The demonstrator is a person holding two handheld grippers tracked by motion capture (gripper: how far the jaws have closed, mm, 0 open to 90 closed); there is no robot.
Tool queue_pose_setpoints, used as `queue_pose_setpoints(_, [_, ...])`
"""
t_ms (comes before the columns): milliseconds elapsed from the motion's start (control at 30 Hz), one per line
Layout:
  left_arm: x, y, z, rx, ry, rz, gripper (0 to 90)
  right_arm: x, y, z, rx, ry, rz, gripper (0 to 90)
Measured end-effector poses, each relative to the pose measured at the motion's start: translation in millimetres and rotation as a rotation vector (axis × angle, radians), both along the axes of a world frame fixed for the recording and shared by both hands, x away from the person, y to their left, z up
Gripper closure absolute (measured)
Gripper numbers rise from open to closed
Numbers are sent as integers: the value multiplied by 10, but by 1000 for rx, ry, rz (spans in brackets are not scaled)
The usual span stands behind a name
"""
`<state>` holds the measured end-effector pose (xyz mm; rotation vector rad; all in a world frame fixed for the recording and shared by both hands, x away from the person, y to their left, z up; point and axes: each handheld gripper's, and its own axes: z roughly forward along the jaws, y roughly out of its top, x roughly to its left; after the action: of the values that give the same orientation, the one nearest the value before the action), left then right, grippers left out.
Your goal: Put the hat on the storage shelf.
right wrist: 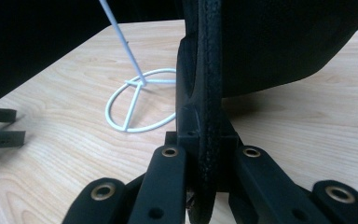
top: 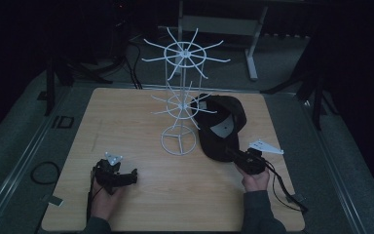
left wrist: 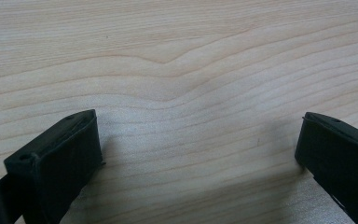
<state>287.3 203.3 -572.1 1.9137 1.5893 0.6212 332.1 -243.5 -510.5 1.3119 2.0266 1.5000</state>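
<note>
A: Nearest, at the front edge of the pale wooden table (top: 141, 204): left gripper (top: 131, 176) resting low over bare wood, jaws spread wide, nothing between them. The left gripper view has the grain running clear across the gap.

B: Right gripper (top: 233, 155)?

A: Clamped on the stiff curved brim (right wrist: 205, 116) of the black fabric baseball cap (top: 221, 124). In the right gripper view the brim stands edge-on, pinched between both jaws.

B: Cap's position?

A: Right of centre on the table, crown lying on the wood just beside the ring base (right wrist: 137, 105) of the white wire hook stand (top: 182, 97). I can't tell whether it touches the lower hooks.

B: Handling?

A: Judged light. The crown is soft and should sag; the brim is the only rigid part, so that is the right hold. Cloth should grip well and nothing is fragile. The thin wire stand looks easy to tip if the cap snags a hook.
</note>
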Motion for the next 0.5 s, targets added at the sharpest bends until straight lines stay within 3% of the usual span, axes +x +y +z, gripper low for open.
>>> queue_pose_setpoints(500, [0,0,0,0,0,0,2,65,-88,93,-31,-36,-69,865])
